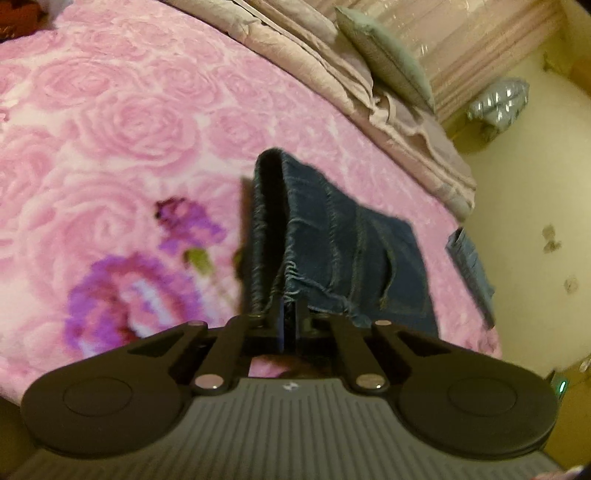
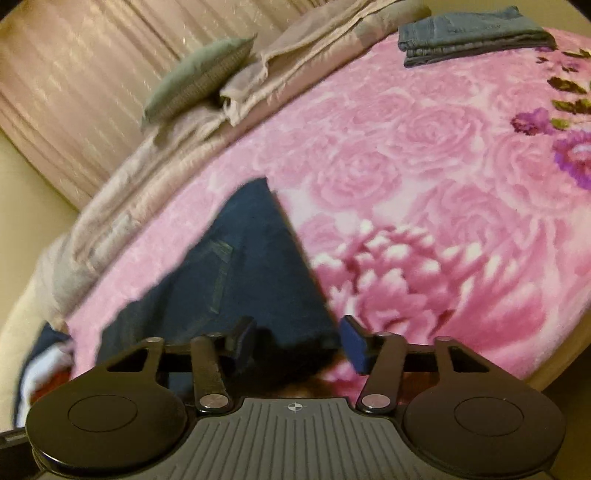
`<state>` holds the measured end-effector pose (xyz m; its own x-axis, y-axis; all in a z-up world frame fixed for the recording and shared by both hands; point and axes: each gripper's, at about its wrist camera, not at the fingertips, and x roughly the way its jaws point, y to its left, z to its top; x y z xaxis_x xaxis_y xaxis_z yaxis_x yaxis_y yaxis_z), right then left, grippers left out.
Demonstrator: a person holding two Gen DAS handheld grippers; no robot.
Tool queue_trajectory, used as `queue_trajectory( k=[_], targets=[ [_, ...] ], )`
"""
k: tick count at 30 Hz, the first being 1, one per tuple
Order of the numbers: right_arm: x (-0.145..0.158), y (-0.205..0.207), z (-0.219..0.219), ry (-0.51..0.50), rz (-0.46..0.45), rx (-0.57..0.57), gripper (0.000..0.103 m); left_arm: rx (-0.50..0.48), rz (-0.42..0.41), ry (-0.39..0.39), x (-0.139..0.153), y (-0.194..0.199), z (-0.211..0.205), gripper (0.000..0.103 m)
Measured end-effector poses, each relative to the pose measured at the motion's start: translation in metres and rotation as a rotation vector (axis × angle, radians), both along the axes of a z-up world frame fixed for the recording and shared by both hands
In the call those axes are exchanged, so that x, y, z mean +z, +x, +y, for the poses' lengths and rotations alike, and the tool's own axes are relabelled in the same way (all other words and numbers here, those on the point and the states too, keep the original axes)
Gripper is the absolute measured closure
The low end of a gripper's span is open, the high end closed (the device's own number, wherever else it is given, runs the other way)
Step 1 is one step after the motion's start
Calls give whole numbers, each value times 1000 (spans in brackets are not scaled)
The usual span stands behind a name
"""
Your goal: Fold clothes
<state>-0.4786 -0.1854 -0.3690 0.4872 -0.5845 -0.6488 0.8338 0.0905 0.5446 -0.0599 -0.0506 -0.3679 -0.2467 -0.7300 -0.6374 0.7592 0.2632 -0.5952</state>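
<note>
In right view only, folded jeans (image 2: 472, 35) lie behind.

the left wrist view looks forward along its fingers (image 1: 275, 314), close above the bed (image 1: 110, 129), facing the curtain (image 1: 480, 48); the right wrist view does the same; both share the green pillow (image 1: 384, 59) and pink blanket (image 2: 424, 166).

Pink rose blanket (image 1: 147, 110), green pillow (image 1: 384, 55)
</note>
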Motion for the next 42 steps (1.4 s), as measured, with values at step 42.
queue_trajectory(
  k=[42],
  targets=[
    [31, 113, -18, -383, 363, 337, 55, -257, -475, -85, 47, -67, -105, 101]
  ],
)
